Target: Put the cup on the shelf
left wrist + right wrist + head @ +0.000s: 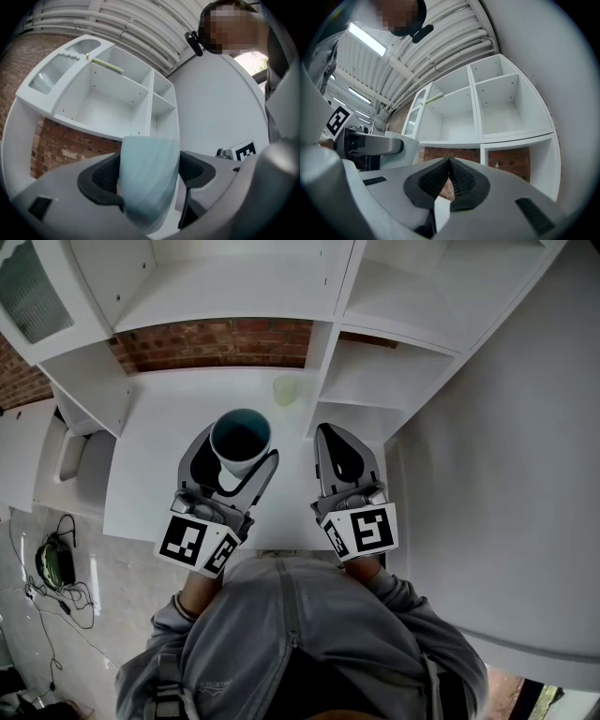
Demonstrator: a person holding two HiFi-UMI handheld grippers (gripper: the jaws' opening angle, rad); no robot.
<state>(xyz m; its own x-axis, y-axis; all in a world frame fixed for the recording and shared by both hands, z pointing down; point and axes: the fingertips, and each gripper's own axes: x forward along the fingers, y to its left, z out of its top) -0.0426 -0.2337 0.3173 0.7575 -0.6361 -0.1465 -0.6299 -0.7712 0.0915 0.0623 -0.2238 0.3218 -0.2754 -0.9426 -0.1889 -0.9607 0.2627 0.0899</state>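
A pale blue-white cup [240, 442] with a dark teal inside stands upright between the jaws of my left gripper [236, 457], which is shut on it and holds it above the white desk [159, 474]. In the left gripper view the cup [147, 178] fills the gap between the black pads [101, 180]. My right gripper [339, 457] hangs beside it to the right, shut with nothing in it; its pads [461, 180] meet. The white shelf unit [234, 287] with open compartments stands straight ahead, above the desk.
A small pale green cup [286, 389] stands on the desk near the brick wall [216, 343]. Narrow side shelves [375, 381] lie to the right, and a plain white wall [506, 474] beyond them. A glass-fronted cabinet door [28, 292] is at upper left. Cables lie on the floor [52, 568].
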